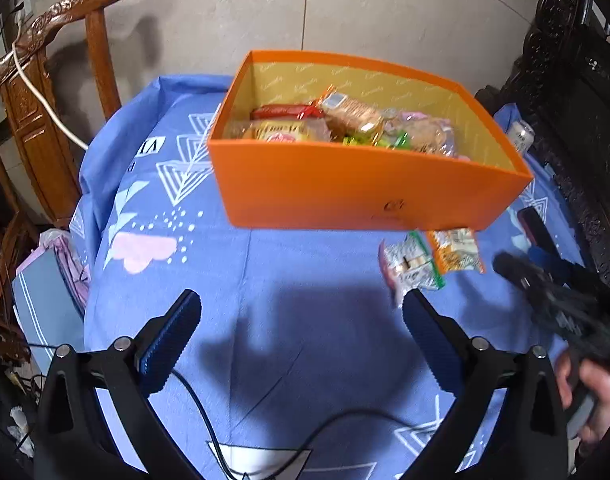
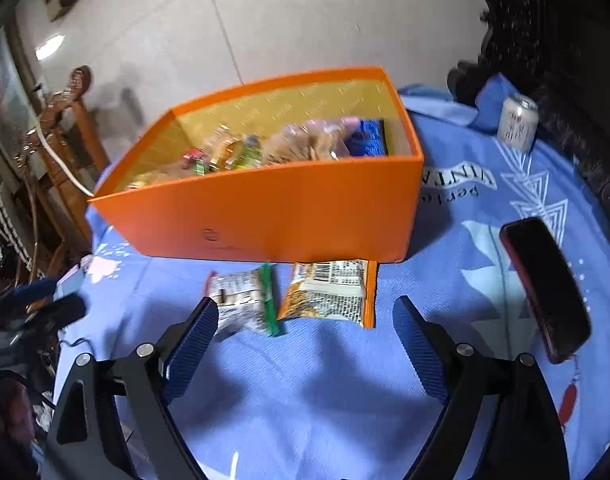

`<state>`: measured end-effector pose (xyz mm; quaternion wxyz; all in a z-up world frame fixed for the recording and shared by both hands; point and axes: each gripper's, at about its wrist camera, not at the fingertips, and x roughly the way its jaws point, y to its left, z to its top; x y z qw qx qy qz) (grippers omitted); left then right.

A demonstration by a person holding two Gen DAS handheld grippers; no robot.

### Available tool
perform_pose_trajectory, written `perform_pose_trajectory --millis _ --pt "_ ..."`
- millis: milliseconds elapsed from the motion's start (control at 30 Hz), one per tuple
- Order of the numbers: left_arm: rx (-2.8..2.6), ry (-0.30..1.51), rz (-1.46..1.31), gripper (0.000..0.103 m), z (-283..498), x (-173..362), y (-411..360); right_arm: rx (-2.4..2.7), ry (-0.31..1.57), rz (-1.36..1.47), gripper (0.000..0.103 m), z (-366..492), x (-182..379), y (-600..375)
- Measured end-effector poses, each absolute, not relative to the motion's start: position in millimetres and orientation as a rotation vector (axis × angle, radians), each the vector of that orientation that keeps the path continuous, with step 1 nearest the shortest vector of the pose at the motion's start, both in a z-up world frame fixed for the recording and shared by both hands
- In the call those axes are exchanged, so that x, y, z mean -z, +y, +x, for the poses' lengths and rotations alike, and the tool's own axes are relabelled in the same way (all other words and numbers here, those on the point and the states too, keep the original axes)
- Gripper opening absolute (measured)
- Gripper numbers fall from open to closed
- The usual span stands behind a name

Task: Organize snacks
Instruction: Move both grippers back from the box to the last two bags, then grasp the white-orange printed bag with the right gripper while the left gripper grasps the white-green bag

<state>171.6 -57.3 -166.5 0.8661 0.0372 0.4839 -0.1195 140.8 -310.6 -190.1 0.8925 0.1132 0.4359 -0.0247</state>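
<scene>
An orange box (image 1: pixel 357 188) sits on the blue cloth and holds several wrapped snacks (image 1: pixel 345 124); it also shows in the right wrist view (image 2: pixel 273 216). Two packets lie on the cloth just in front of it: a silver one with a green edge (image 2: pixel 243 300) (image 1: pixel 411 266) and an orange one (image 2: pixel 331 292) (image 1: pixel 457 250). My right gripper (image 2: pixel 305 316) is open and empty, just short of both packets. My left gripper (image 1: pixel 301 312) is open and empty over bare cloth, left of the packets.
A dark phone (image 2: pixel 545 288) lies right of the packets. A white can (image 2: pixel 519 122) stands at the back right. Carved wooden furniture (image 1: pixel 65 80) stands left and a dark carved piece (image 1: pixel 569 80) right. A cable (image 1: pixel 209 412) crosses the near cloth.
</scene>
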Motion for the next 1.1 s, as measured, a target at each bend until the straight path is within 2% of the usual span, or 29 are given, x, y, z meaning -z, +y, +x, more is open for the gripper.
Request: perform_pose_trajectory --millis 233,500,567,667,700,800,1100 --pt "0.221 1.041 0.063 0.099 182 172 -45 0.094 0.993 0.227 0.089 182 231 -315" --pt "0.204 1.069 0.06 0.099 196 181 -41 0.108 1.035 0.183 0.088 198 251 -312" --pt "0.21 1.07 0.069 0.099 199 183 -44 0.115 1.032 0.156 0.085 199 252 -310" --pt "0.219 1.074 0.08 0.099 201 185 -49 0.12 1.025 0.116 0.072 198 251 -306" --pt "0.222 1.078 0.083 0.099 202 186 -51 0.115 1.023 0.109 0.062 198 251 -305" --pt "0.229 1.087 0.083 0.099 203 189 -57 0.105 1.019 0.097 0.052 194 249 -303" --pt "0.272 1.11 0.078 0.099 213 193 -77 0.103 0.978 0.174 0.048 159 226 -313"
